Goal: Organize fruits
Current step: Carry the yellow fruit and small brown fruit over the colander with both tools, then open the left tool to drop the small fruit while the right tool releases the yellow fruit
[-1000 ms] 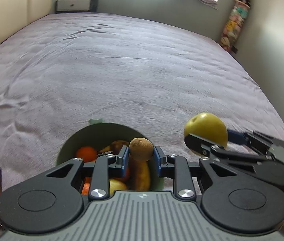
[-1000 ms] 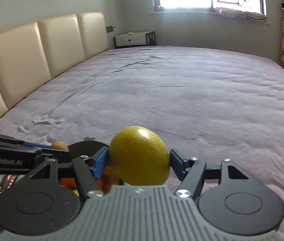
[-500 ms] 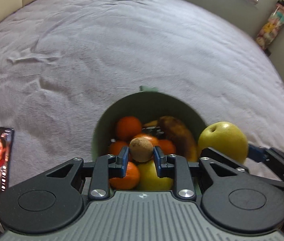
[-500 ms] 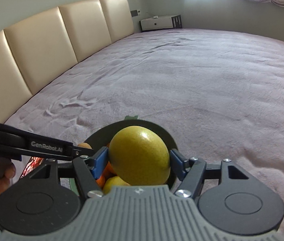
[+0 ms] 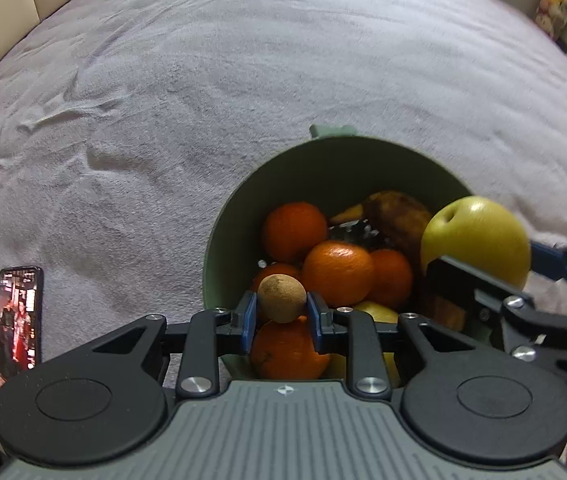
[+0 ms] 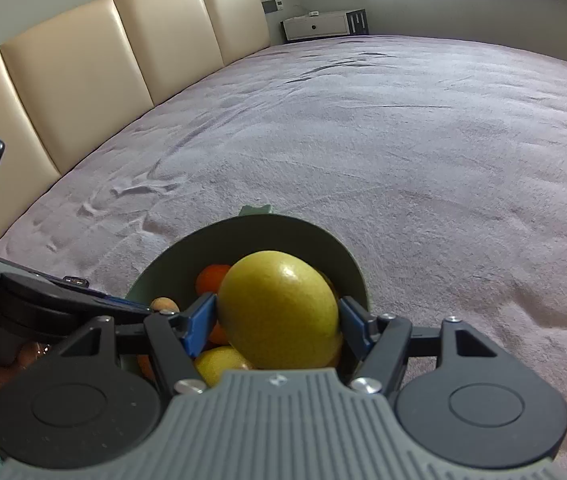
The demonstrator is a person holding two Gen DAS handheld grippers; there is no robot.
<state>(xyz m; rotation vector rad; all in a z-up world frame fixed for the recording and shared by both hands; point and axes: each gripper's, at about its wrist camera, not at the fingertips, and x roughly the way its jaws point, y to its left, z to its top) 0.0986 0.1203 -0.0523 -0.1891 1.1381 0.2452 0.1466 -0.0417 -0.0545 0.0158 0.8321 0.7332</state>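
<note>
1. fruits fill the green bowl that we see from the left wrist: several oranges, a browned banana at the back, and a pale yellow fruit low at the near side.
2. our left gripper has its blue-padded jaws closed on a small brown kiwi, held just over the near rim of the bowl, above an orange.
3. to the right in this view, our right gripper holds a yellow-green apple over the bowl's right edge, its dimple turned up and to the left.
4. the bowl sits on a grey-lilac bedspread, and a phone with a lit screen lies on the bed at the far left, well apart from the bowl.
5. from the right wrist, the right gripper has its jaws clamped on the apple, one blue pad on each side, with the bowl right beneath and behind it.
6. an orange and the pale yellow fruit show inside the bowl around the apple.
7. the left gripper reaches in from the left, the kiwi just visible at its tip by the bowl's near-left rim.
8. a cream padded headboard runs along the left, and a white nightstand stands at the far wall.
</note>
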